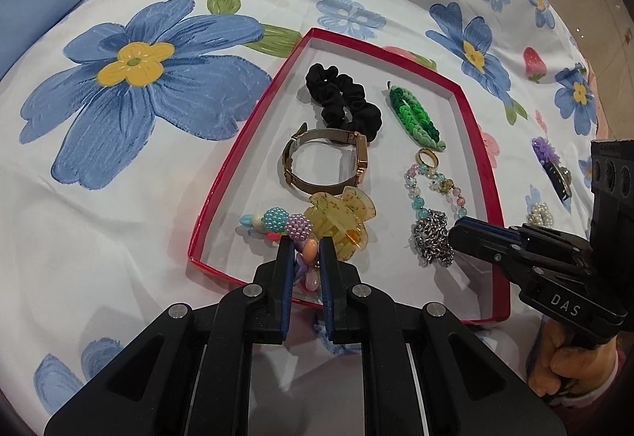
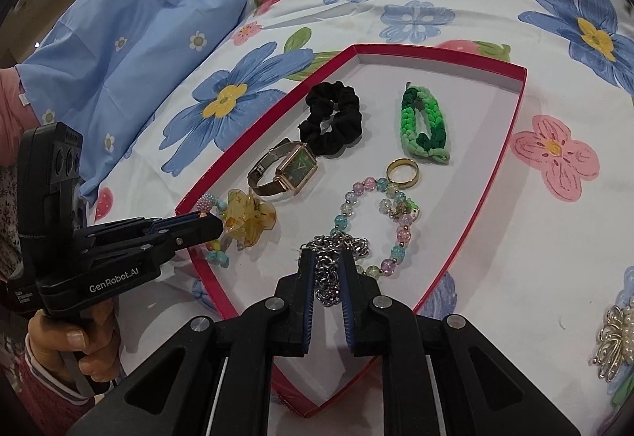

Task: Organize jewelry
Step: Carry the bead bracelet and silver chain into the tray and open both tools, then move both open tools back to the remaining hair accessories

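Floral bedsheet (image 1: 119, 198) w/ big blue flowers covered the whole surface, a light-blue pillow (image 2: 119, 40) at upper left of the right-wrist view, and a red-edged tray (image 1: 500, 238) sat mid-frame holding scrunchie (image 1: 340, 99), green braided band (image 2: 422, 127), watch (image 2: 295, 168), ring (image 2: 402, 171), pastel bead bracelet (image 2: 372, 226) and yellow claw clip (image 1: 340, 222). Room barely showed; a pearl piece (image 2: 622, 337) was cut off at the right edge. Left gripper (image 1: 307, 250) was clamped on the colourful bead string (image 1: 277, 224) at the tray's lower left; right gripper (image 2: 327, 261) was pinched on the silver chain (image 2: 331, 277), lower centre.
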`<state>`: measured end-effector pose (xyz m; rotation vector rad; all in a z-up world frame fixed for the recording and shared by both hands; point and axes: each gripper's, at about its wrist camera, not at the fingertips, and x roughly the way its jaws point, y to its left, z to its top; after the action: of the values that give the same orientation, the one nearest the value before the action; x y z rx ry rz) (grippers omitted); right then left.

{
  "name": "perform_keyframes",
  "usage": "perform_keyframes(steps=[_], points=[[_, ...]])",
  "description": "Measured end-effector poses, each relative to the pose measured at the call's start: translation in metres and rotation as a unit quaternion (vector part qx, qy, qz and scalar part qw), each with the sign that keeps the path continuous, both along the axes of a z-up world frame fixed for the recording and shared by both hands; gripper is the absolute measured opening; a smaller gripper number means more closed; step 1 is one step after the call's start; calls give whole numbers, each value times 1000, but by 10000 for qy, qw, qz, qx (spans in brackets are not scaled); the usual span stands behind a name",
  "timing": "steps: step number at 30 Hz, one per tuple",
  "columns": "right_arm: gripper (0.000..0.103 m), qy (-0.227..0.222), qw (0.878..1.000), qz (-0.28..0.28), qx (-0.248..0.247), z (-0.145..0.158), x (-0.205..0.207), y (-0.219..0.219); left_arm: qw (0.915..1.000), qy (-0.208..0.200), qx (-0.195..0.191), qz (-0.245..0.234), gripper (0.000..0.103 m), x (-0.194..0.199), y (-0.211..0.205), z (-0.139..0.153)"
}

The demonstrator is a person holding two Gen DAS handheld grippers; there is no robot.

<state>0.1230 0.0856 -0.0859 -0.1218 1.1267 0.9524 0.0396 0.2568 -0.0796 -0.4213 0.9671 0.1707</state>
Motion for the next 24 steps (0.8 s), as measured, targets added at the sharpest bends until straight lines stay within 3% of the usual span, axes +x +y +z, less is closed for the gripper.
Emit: perform_keyframes(steps=[11,15,19,24], points=[[15,-22,10000,-67,70,5,-1,-5,9999,-2,104,8,29,-2,-4,6],[16,-23,9995,-197,264,17,0,-17,9999,-49,111,69,40,-6,-6,12],[35,-74,9979,-407,508,32,1,-38,9996,-195,127,149,47,-12,-11,23],[39,-211,9942,-807,678,50,1,-76,9987,-468,45,176,62,-21,-24,41]])
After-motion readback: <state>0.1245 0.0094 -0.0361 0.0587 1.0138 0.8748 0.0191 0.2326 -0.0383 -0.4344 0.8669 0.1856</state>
